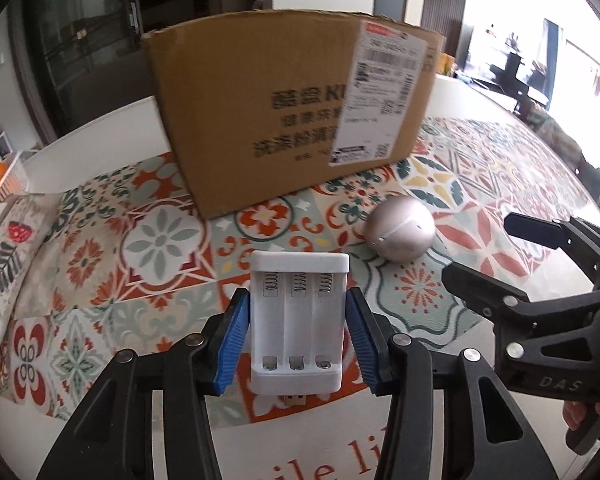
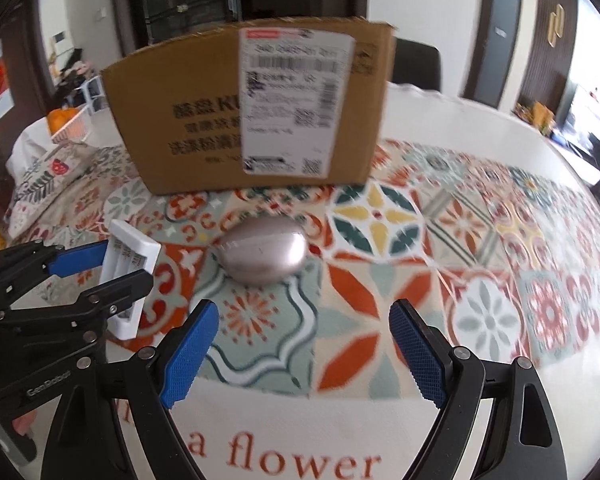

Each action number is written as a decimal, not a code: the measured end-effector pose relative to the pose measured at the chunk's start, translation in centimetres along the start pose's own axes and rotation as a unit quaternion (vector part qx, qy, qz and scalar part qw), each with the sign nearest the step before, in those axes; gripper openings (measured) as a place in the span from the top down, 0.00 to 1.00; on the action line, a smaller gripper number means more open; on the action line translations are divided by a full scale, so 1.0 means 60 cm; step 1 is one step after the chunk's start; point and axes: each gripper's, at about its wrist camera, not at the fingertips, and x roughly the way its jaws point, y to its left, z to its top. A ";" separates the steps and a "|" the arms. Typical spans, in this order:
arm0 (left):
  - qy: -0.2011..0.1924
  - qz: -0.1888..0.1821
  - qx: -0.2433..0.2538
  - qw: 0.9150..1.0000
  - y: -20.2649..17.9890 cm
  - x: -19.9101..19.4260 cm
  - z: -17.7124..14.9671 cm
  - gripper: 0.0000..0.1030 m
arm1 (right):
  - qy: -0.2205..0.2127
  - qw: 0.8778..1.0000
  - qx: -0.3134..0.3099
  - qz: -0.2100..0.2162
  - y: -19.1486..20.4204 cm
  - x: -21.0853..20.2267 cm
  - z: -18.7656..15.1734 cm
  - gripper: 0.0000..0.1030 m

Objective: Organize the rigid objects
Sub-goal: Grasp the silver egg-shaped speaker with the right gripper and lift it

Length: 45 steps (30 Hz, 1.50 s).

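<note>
The left wrist view showed the left gripper [image 1: 298, 336] clamped on a white charger [image 1: 298, 320]. Its blue pads [image 1: 232, 344] pressed on the charger's two long sides. The charger had three slots with small springs at the far end and a plug sticking out at the near end. It was held up off the cloth [image 1: 160, 240], which had bright flower tiles on it and lay over the white counter [image 1: 100, 136].

A silver egg [image 1: 400, 232] lay on the cloth past the charger and a bit to the right. Behind it stood a brown box [image 1: 260, 120] with a white label [image 1: 380, 92] on its front. The egg was near the box but not touching it.

The right gripper [image 1: 480, 260] showed at the right edge of this view, black and spread apart.

In the right wrist view, the right gripper [image 2: 304, 348] was wide open with nothing between its pads [image 2: 188, 356]. The egg [image 2: 262, 252] lay ahead of it on the cloth [image 2: 380, 240]. The left gripper [image 2: 100, 272] was at the left, holding the charger [image 2: 130, 276] tilted. The box [image 2: 180, 120] stood at the back.
</note>
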 end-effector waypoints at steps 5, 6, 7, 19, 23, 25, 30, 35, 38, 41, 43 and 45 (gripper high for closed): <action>-0.005 0.013 -0.020 1.000 0.019 0.006 0.004 0.54 | -0.013 0.999 -0.026 0.017 0.016 0.024 0.023 0.15; -0.007 0.016 -0.021 1.000 0.019 0.006 0.005 0.54 | -0.015 0.999 -0.029 0.020 0.018 0.028 0.025 0.15; -0.008 0.019 -0.022 1.000 0.022 0.006 0.007 0.54 | -0.015 0.999 -0.034 0.022 0.022 0.037 0.030 0.15; -0.015 0.038 -0.035 0.999 0.046 0.025 0.016 0.54 | -0.002 0.999 -0.038 0.037 0.038 0.102 0.043 0.20; -0.016 0.038 -0.037 0.998 0.046 0.026 0.015 0.54 | -0.001 0.998 -0.042 0.039 0.043 0.109 0.044 0.33; -0.017 0.040 -0.037 0.998 0.046 0.025 0.015 0.54 | 0.001 0.998 -0.042 0.041 0.042 0.113 0.045 0.36; -0.024 0.037 -0.038 0.998 0.043 0.018 0.013 0.54 | -0.008 0.998 -0.037 0.046 0.042 0.107 0.043 0.36; -0.034 0.033 -0.041 0.998 0.041 0.002 0.013 0.54 | -0.022 0.998 -0.034 0.046 0.032 0.074 0.042 0.36; -0.042 0.030 -0.040 0.998 0.038 -0.009 0.015 0.54 | -0.029 0.998 -0.034 0.046 0.031 0.057 0.045 0.36; -0.052 0.031 -0.039 0.997 0.036 -0.022 0.019 0.54 | -0.035 0.998 -0.033 0.046 0.026 0.040 0.046 0.36; -0.058 0.029 -0.041 0.997 0.034 -0.032 0.024 0.54 | -0.039 0.998 -0.032 0.046 0.024 0.029 0.049 0.36; -0.064 0.028 -0.043 0.997 0.033 -0.042 0.027 0.54 | -0.043 0.997 -0.031 0.047 0.024 0.020 0.054 0.36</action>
